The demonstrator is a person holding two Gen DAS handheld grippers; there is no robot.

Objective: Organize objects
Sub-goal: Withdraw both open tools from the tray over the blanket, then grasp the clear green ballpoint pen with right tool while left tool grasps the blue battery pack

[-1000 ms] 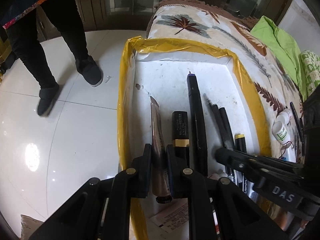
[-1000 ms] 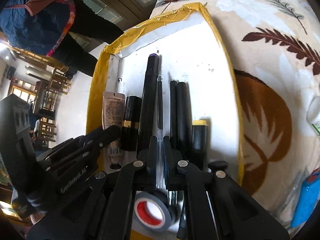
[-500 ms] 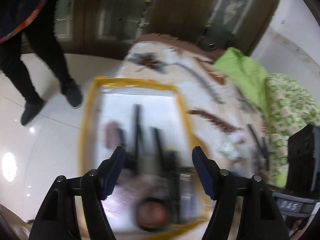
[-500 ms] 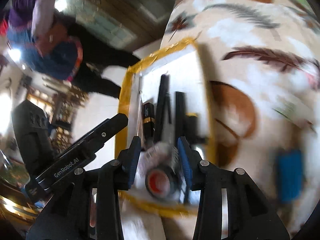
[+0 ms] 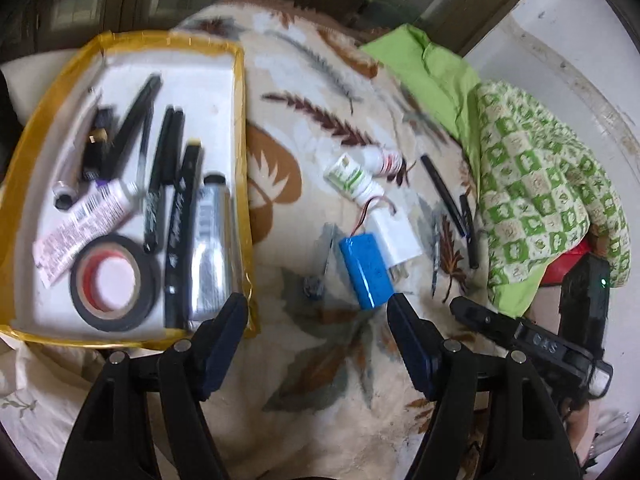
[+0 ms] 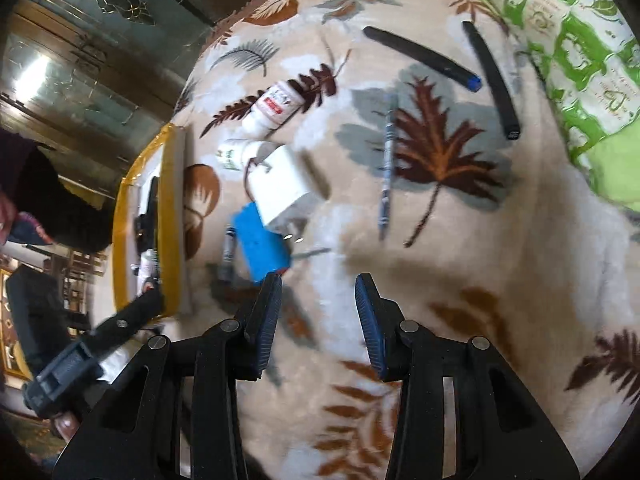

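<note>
**Both grippers empty over the leaf-print blanket**

The left gripper (image 5: 316, 312) stands spread about as wide as it goes, its two dark blue pads apart with only blanket between them; it holds nothing and touches nothing. Its left pad hangs just over the near right corner of the yellow-edged tray (image 5: 240, 120). The right gripper (image 6: 318, 304) is parted to a middling gap, also empty, with bare blanket showing between its ribbed blue pads.

The sorted things lie in the tray at the left: a roll of black tape (image 5: 114, 282) with a red core at the near end, a white-and-pink tube (image 5: 80, 228) slanting above it, a silver tube (image 5: 210, 248) along the right wall, and several black markers (image 5: 166, 168) lying side by side lengthwise.

The loose things wait out on the blanket (image 5: 320, 380). Just ahead of the left gripper's right pad lies a blue battery pack (image 5: 366, 270) with thin red wires, and a white plug adapter (image 5: 394, 236) rests partly on it. Beyond these sit a small white bottle with a green label (image 5: 350, 178) and a second white bottle with a red label (image 6: 274, 110). Farther right, near the green patterned cloth (image 5: 536, 184), lie two long black pens (image 6: 490, 76); one has a blue tip. A thin blue-grey pen (image 6: 386, 164) lies on a brown leaf in the print, well ahead of the right gripper.

A person's fingers show at the lower left edge of the right wrist view, around the other gripper's handle.
</note>
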